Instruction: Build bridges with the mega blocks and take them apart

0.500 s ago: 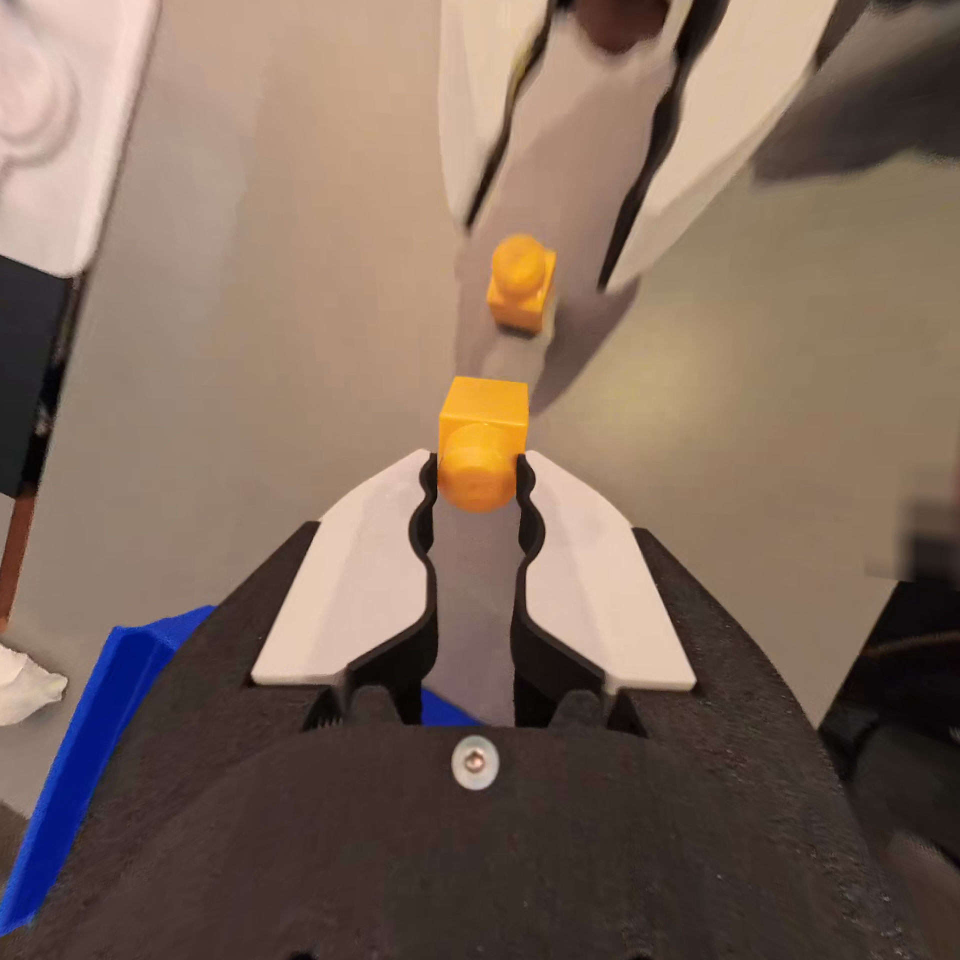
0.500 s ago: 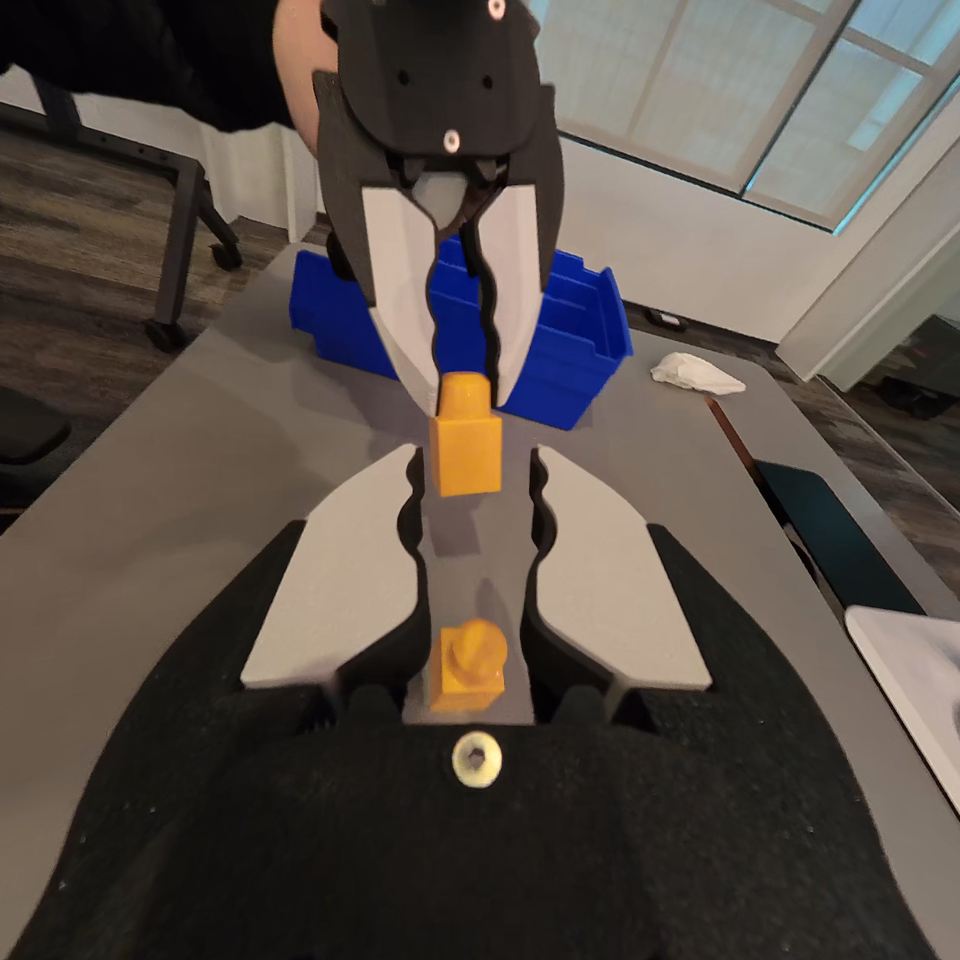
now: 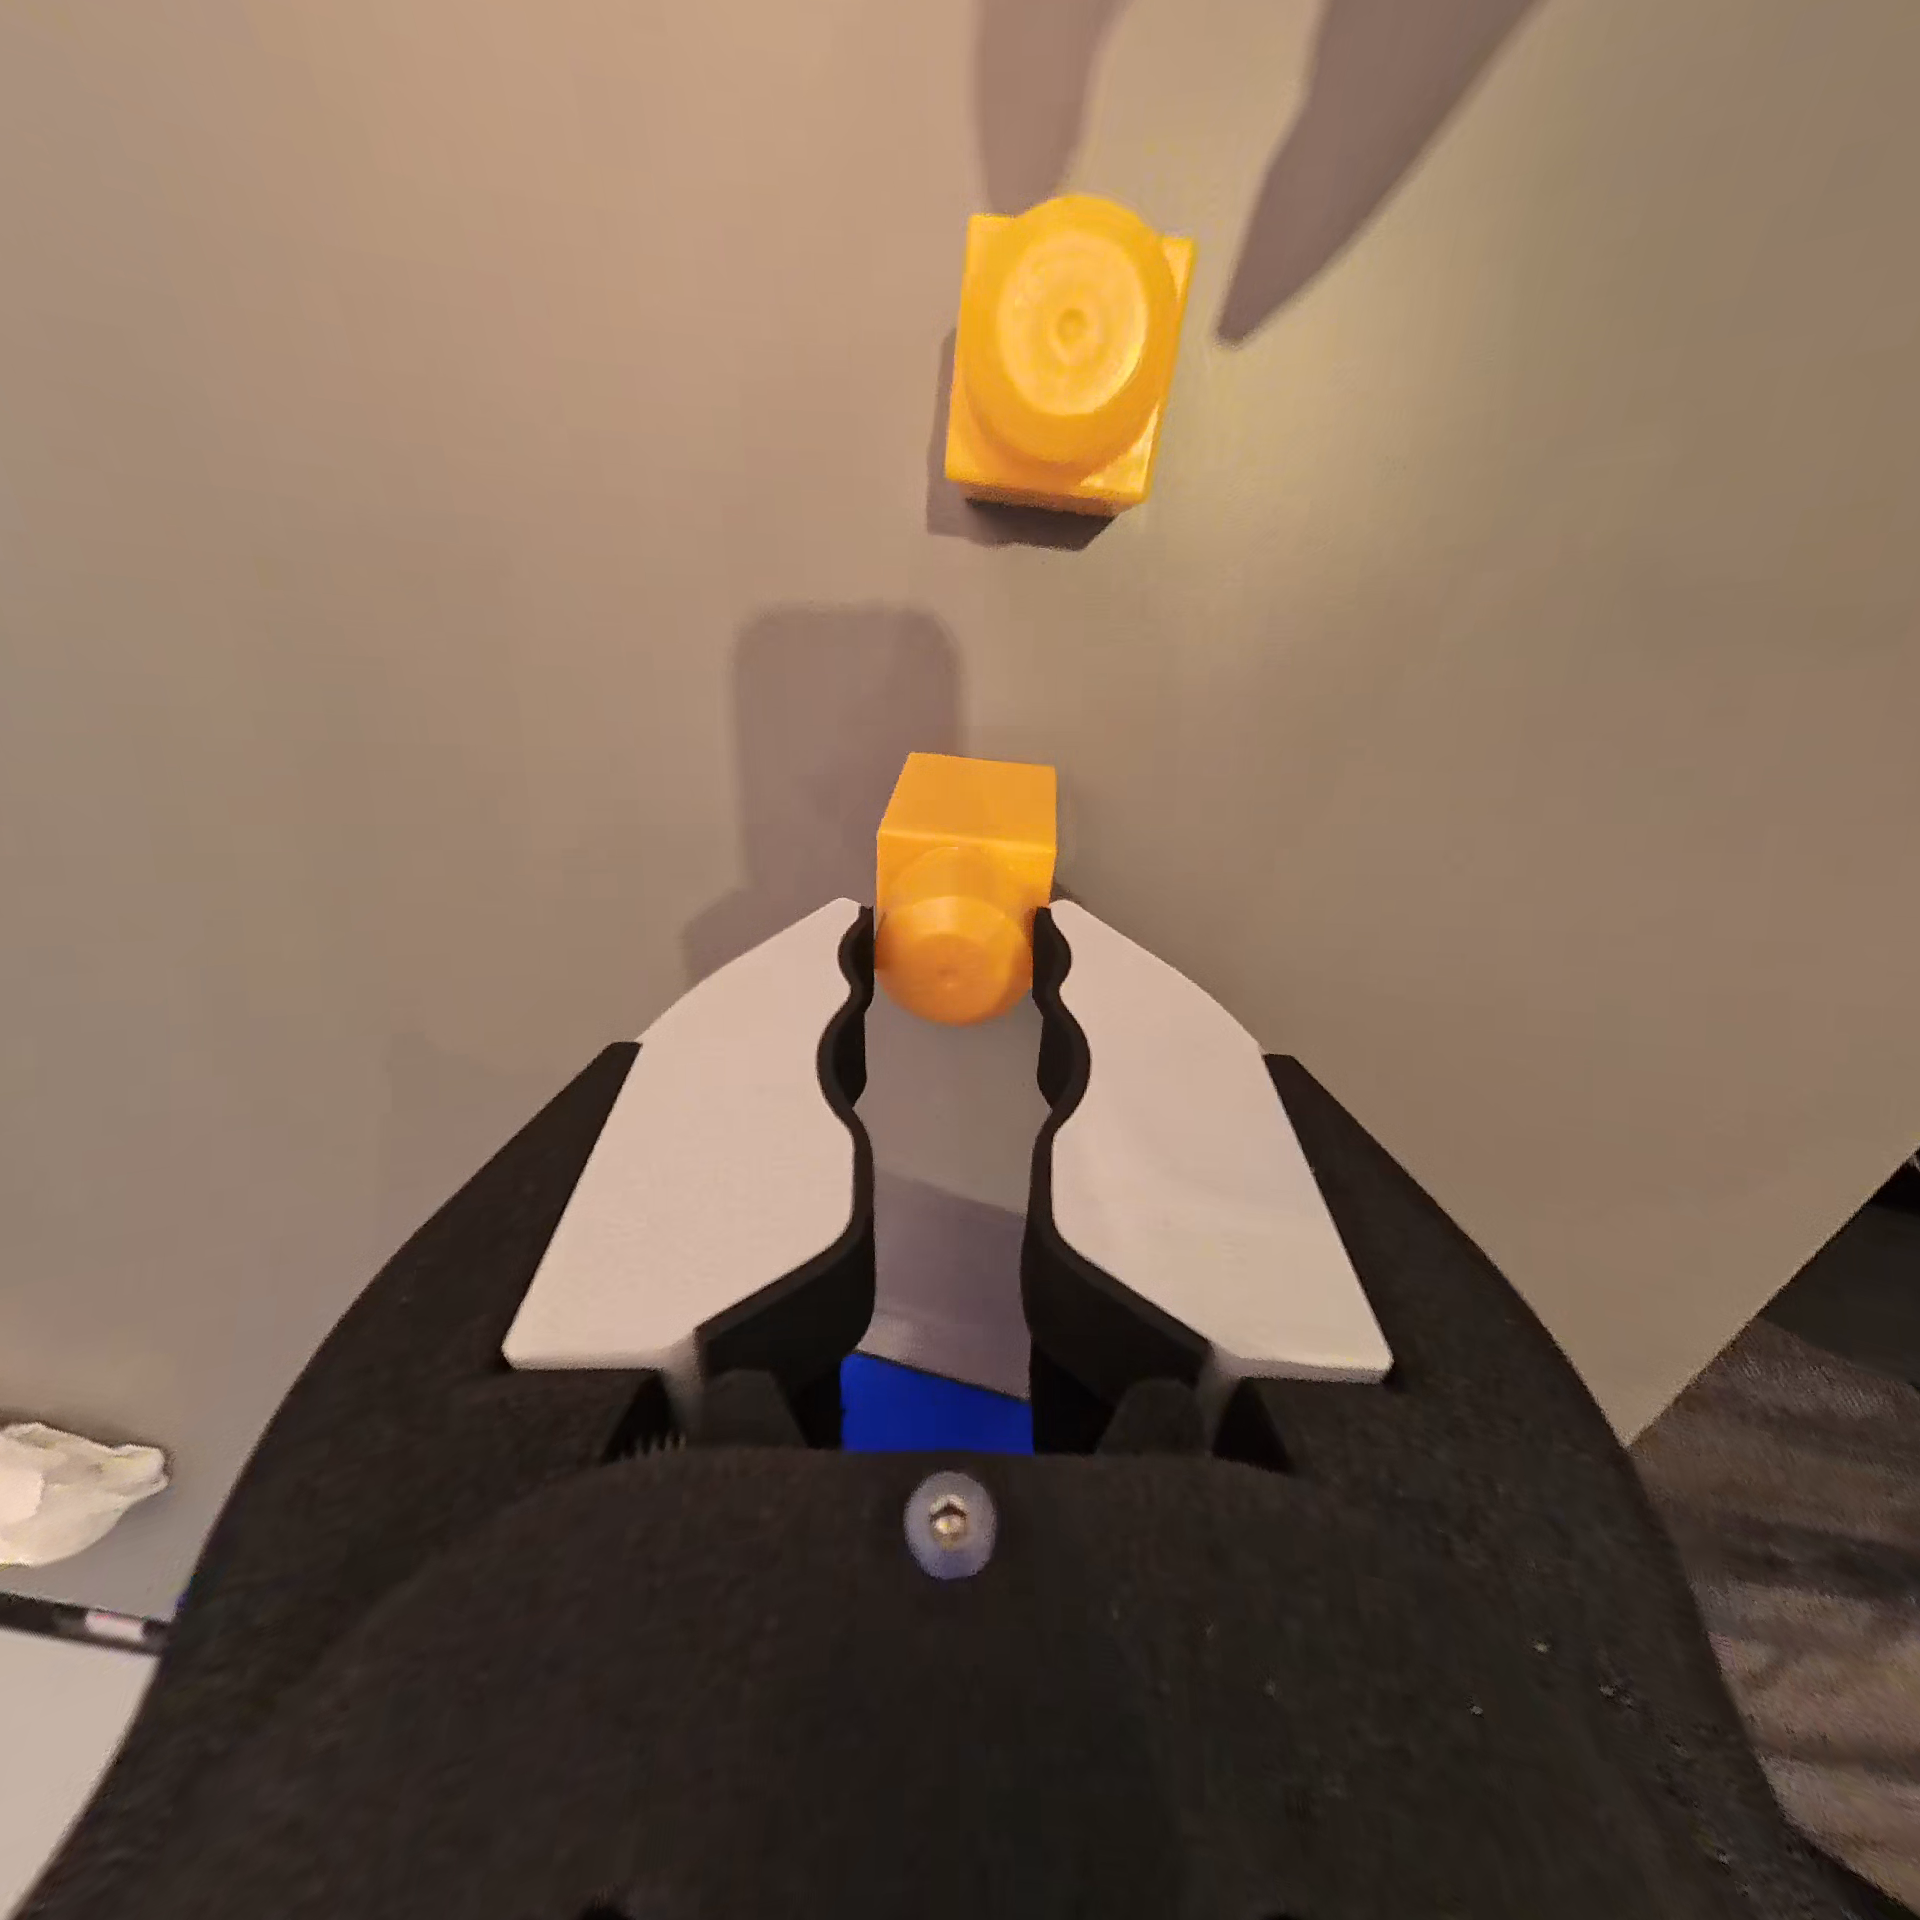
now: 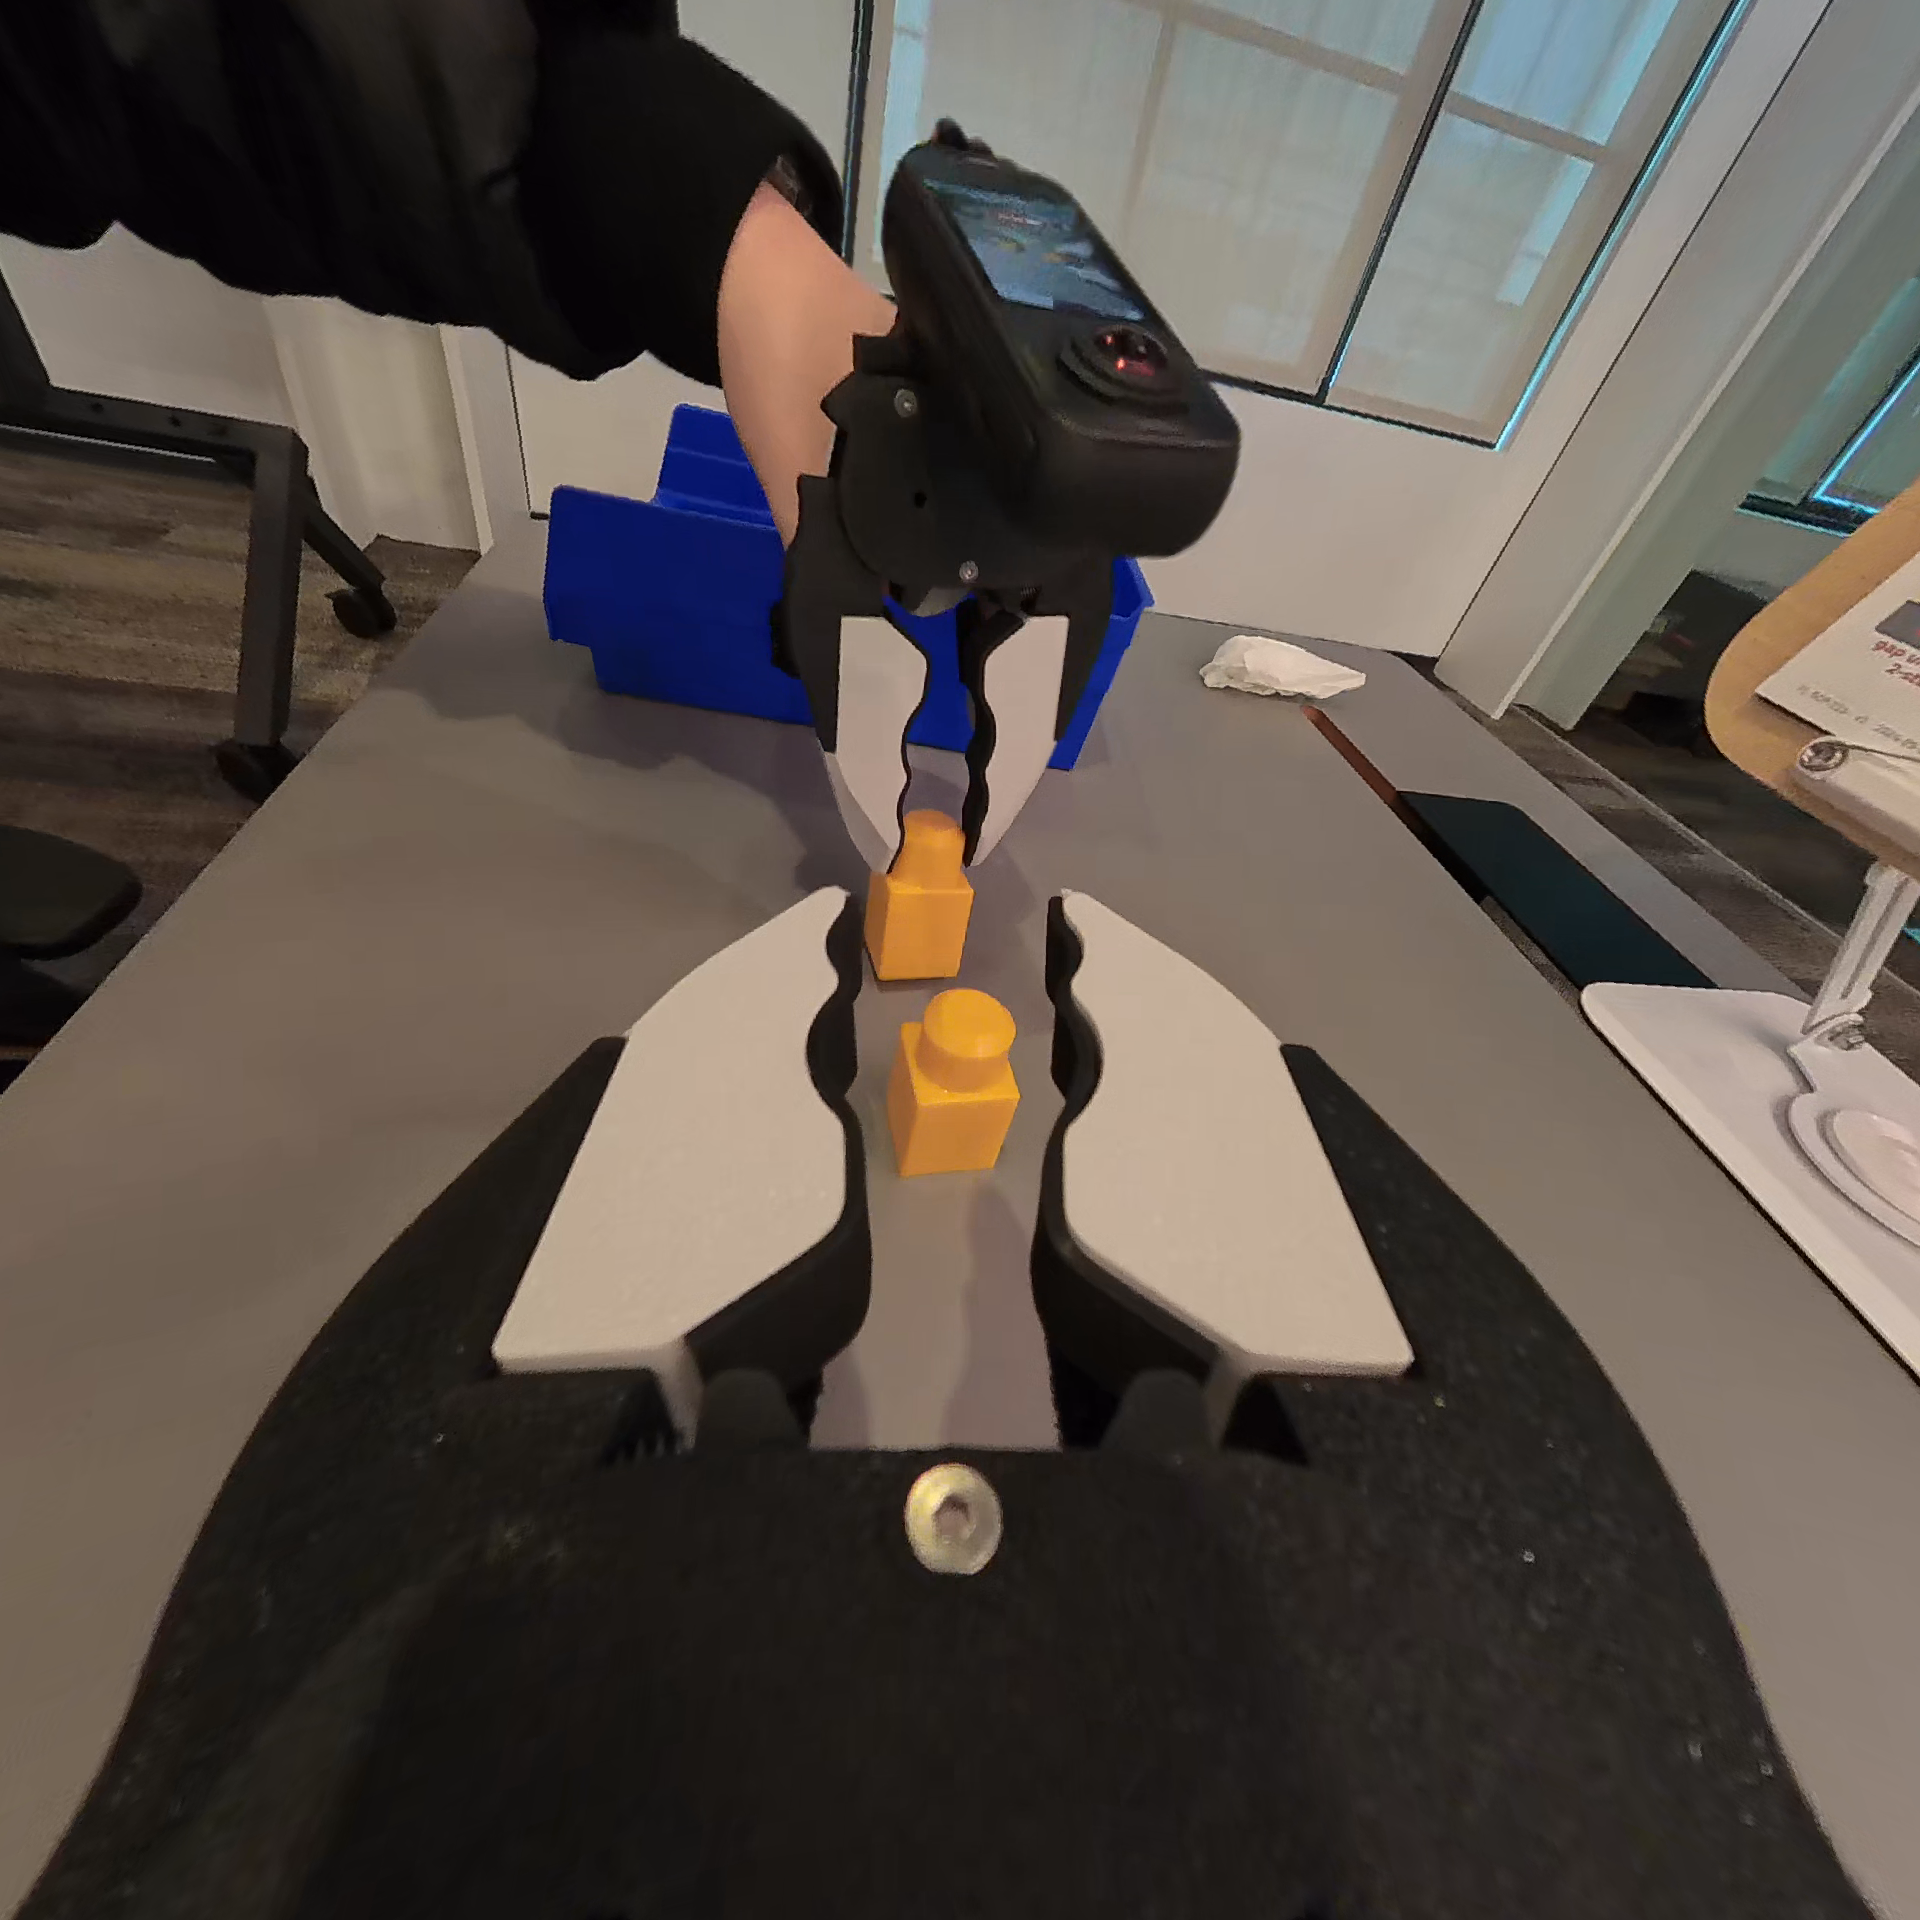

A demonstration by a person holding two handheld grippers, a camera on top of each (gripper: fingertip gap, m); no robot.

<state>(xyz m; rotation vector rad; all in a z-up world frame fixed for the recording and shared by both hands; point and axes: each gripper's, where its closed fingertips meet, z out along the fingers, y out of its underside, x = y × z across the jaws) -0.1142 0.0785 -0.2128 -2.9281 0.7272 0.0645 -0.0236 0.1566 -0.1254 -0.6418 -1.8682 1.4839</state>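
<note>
left gripper [image 3: 954, 920], its fingers closed on the round stud of an orange block [image 3: 966, 883], holds that block upright at the grey table [image 4: 416, 935], whether touching or just above i cannot tell, seemingly to stand it as a bridge pillar. just beyond its fingertips a second orange block [image 3: 1065, 364] stands alone, stud up. right gripper [image 4: 948, 920] faces it, empty, jaws spread wide either side of that second block, perhaps ready to steady it; a blue bin [image 4: 665, 613] sits behind the left gripper.

Grey surface [image 4: 416, 935]; blue bin [image 4: 665, 613] stood at its far end; crumpled white tissue [image 4: 1280, 666] lay right of the bin; white stand [image 4: 1766, 1060] sat at right edge; windows [image 4: 1299, 177] behind.
</note>
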